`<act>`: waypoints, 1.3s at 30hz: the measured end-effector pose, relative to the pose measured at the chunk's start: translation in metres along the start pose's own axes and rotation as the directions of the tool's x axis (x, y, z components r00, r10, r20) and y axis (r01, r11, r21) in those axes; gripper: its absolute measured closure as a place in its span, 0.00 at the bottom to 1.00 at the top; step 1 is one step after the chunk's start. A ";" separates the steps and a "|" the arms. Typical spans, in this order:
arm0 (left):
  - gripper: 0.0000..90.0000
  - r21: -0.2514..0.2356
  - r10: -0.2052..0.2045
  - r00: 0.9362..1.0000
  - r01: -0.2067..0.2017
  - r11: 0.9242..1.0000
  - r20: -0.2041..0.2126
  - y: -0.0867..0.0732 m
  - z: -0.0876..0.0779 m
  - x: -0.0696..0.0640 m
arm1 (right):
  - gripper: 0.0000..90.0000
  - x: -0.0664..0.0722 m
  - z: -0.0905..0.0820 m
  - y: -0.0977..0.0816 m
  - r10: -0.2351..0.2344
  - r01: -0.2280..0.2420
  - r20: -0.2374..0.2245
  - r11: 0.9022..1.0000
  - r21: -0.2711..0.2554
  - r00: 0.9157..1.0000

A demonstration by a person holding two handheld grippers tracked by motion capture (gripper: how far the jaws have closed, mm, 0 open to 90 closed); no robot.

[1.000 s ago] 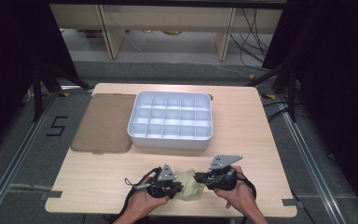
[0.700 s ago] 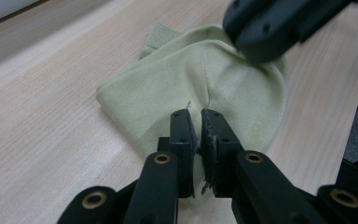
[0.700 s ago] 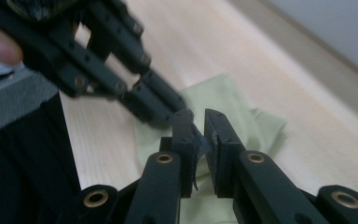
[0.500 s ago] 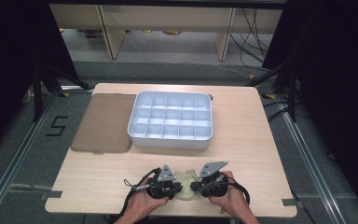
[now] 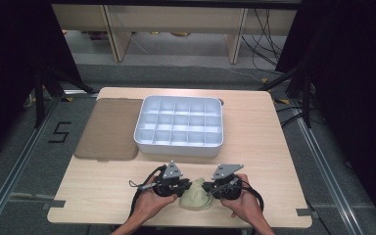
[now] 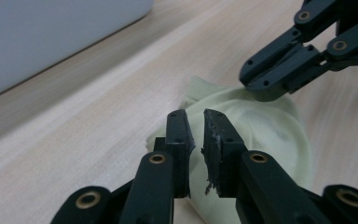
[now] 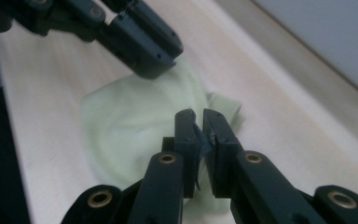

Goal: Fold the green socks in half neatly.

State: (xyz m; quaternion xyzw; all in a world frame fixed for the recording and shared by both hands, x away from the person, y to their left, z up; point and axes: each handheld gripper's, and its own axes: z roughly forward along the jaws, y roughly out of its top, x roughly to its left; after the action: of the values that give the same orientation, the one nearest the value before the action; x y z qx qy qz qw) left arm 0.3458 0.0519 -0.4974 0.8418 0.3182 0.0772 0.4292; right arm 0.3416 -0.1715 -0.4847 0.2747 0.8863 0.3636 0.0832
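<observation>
Between the nearly closed jaws of the left gripper sits a fold of pale green sock; the right gripper pinches the same sock from the opposite side, jaws just as narrow; both hands hold the grippers close together at the near edge of the wooden table; the sock lies bunched between them; farther back stands a white compartment tray, with a brown mat beside it.
</observation>
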 end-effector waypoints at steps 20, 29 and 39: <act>0.90 0.033 -0.008 1.000 0.008 0.999 -0.018 -0.007 0.012 0.007 | 0.94 -0.002 -0.018 -0.011 -0.002 0.002 0.035 1.000 -0.001 0.999; 0.87 0.010 -0.030 0.999 0.030 0.999 -0.019 -0.007 0.008 0.008 | 0.94 0.012 -0.006 -0.010 -0.020 0.022 -0.041 0.999 0.038 0.999; 0.86 0.029 -0.018 0.998 0.016 0.999 0.061 -0.031 -0.021 -0.015 | 0.94 0.010 0.003 -0.015 -0.019 0.023 -0.045 0.997 0.071 0.999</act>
State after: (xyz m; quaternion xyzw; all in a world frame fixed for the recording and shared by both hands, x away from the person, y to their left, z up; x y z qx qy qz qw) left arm 0.3106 0.0701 -0.5060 0.8469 0.3132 0.0434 0.4274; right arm 0.3280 -0.1732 -0.4973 0.2600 0.9032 0.3366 0.0574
